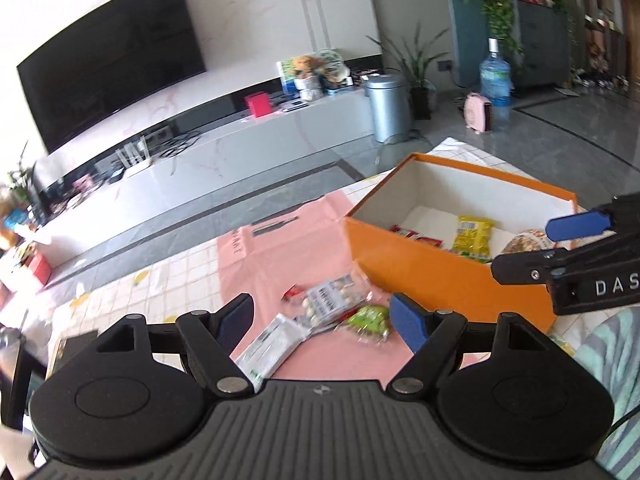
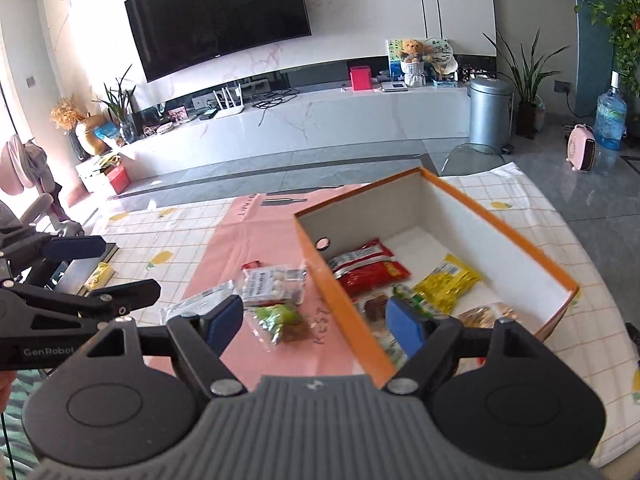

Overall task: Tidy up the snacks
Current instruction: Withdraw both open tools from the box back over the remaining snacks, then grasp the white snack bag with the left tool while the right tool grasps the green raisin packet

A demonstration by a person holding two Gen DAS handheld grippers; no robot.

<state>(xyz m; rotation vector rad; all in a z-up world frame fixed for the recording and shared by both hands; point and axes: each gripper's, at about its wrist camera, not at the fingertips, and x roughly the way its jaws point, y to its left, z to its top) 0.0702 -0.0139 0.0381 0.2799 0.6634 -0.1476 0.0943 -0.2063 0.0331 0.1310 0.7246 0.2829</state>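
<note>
An orange box (image 2: pixel 344 312) stands open on the table and holds a red packet (image 2: pixel 370 266), a yellow packet (image 2: pixel 446 284) and several others. Left of it, on a pink sheet (image 2: pixel 256 224), lie a clear packet of white balls (image 2: pixel 272 284), a green packet (image 2: pixel 280 320), a white packet (image 2: pixel 200 304) and a small red one (image 2: pixel 252 266). My right gripper (image 2: pixel 314 318) is open and empty, above the box's near left wall. My left gripper (image 1: pixel 322 312) is open and empty over the loose packets (image 1: pixel 332 300). In the left wrist view the orange box (image 1: pixel 440 276) is at the right.
A checked tablecloth (image 2: pixel 540 232) with lemon prints covers the table, whose far edge drops to a grey floor. A dark flat object (image 2: pixel 80 276) and a yellow sweet (image 2: pixel 100 274) lie at the table's left. A striped sleeve (image 1: pixel 616 360) shows at the lower right.
</note>
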